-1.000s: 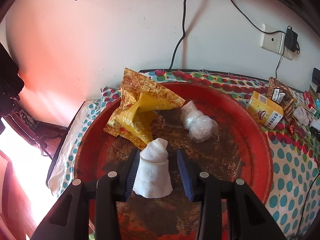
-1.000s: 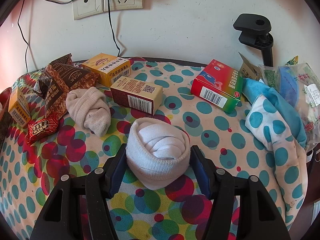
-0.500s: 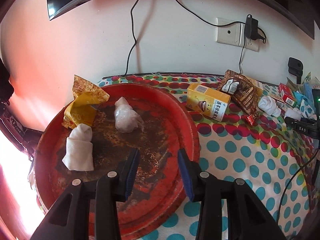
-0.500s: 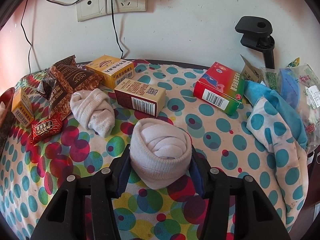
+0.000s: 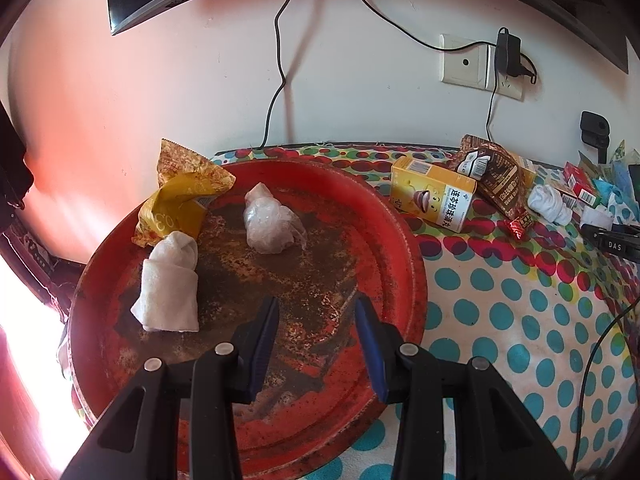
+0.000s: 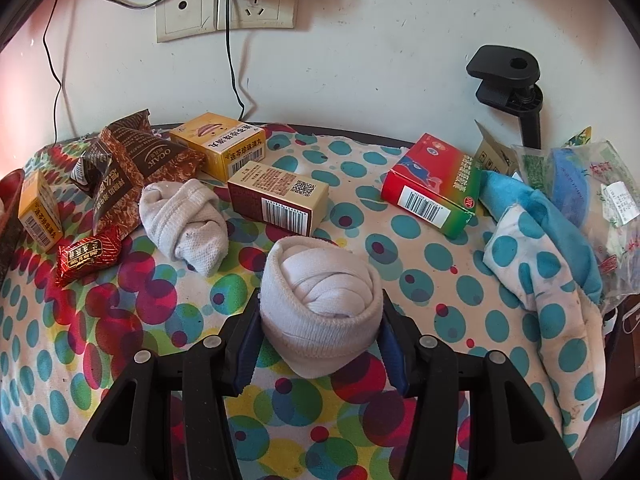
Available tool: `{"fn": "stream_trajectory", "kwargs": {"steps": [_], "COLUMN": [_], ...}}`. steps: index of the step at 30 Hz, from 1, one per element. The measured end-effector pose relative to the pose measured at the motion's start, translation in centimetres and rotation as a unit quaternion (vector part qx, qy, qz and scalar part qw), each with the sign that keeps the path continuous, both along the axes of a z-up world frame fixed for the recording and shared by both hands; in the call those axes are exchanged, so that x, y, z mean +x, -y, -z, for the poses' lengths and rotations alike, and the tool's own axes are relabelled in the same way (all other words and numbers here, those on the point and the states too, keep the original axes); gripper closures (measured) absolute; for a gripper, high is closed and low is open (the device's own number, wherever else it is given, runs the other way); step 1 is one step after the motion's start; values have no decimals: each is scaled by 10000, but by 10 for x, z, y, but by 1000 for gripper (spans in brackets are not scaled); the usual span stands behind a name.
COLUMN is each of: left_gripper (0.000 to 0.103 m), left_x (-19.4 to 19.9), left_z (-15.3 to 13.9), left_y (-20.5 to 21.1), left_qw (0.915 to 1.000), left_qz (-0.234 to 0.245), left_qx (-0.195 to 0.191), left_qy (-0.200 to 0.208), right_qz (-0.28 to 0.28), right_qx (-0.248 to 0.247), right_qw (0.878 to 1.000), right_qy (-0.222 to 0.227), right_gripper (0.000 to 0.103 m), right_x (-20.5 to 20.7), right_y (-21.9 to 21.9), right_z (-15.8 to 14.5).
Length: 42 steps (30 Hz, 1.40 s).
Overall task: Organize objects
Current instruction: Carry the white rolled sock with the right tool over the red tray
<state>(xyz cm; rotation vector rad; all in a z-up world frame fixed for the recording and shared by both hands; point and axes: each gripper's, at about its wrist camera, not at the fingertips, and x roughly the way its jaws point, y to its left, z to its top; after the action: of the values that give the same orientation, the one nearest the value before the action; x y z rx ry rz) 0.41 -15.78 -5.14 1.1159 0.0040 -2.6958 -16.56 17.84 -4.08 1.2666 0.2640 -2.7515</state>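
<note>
Three things already lie in the round red metal tray (image 5: pixel 404 240), which reads as the collecting spot. Ahead and to the left of the left claw (image 5: pixel 316 320) is a folded white sock bundle (image 5: pixel 170 284). Beyond it a crumpled yellow snack packet (image 5: pixel 180 200) leans over the tray's far rim. Straight ahead of the claw sits a knotted clear plastic bag (image 5: pixel 270 224). The left claw hangs over the tray's worn middle with its jaws wide apart, holding and touching nothing. My guess is that it is free for the next pickup.

Right of that claw, outside the tray on the dotted tablecloth (image 5: pixel 500 300), lies a yellow cardboard box (image 5: pixel 434 200), with a brown foil snack bag (image 5: pixel 498 178) just past it.

The right claw (image 6: pixel 320 316) has its blue pads pressed against both sides of a rolled white sock ball (image 6: pixel 320 292), gripping it low over the cloth; I cannot tell whether the ball is touching it. Ahead and to its left is a loosely folded grey-white sock (image 6: pixel 186 220). Directly ahead is a maroon and cream carton (image 6: pixel 280 198). Ahead to the right lies a red and green box (image 6: pixel 436 184). Probably the sock ball is bound for the tray beside its mate.
</note>
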Motion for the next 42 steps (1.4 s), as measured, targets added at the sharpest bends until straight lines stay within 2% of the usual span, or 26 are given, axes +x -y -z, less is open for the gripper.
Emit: {"fn": "stream_trajectory", "kwargs": {"steps": [5, 10, 15, 20, 24, 28, 34, 35, 37, 41, 42], "left_gripper": [63, 63, 63, 63, 60, 60, 60, 60, 60, 60, 60], "left_x": [-1, 1, 5, 16, 19, 20, 18, 17, 16, 16, 17], "left_z": [-1, -2, -6, -12, -11, -10, -9, -8, -7, -6, -6], "left_y": [17, 28, 46, 74, 91, 99, 100, 100, 99, 99, 99], "left_qw": [9997, 9989, 9960, 9881, 9828, 9805, 9804, 9805, 9808, 9811, 9810], "left_qz": [-166, -302, -529, -1000, -1304, -1397, -1444, -1434, -1405, -1424, -1430], "left_qx": [165, 310, 632, 965, 1120, 1206, 1169, 1176, 1194, 1148, 1147], "left_qy": [-110, -205, -341, -656, -681, -680, -659, -649, -632, -629, -629], "right_qz": [103, -189, -952, -2026, -2596, -2810, -2812, -2817, -2852, -2887, -2897], "right_qx": [-90, -364, -652, -790, -796, -505, -275, -233, -143, -83, -99], "right_qw": [9998, 9991, 9933, 9761, 9621, 9570, 9560, 9560, 9549, 9534, 9535], "right_qy": [171, 51, -19, 33, 239, 519, 791, 784, 811, 870, 820], "right_gripper": [54, 54, 53, 53, 53, 53, 53, 53, 53, 49, 47], "right_x": [2, 16, 33, 64, 64, 64, 49, 69, 87, 78, 74], "right_y": [-1, 25, 102, 201, 244, 278, 269, 264, 253, 229, 240], "right_z": [-1, -27, -54, -73, -69, -52, -22, -19, -18, -13, -18]}}
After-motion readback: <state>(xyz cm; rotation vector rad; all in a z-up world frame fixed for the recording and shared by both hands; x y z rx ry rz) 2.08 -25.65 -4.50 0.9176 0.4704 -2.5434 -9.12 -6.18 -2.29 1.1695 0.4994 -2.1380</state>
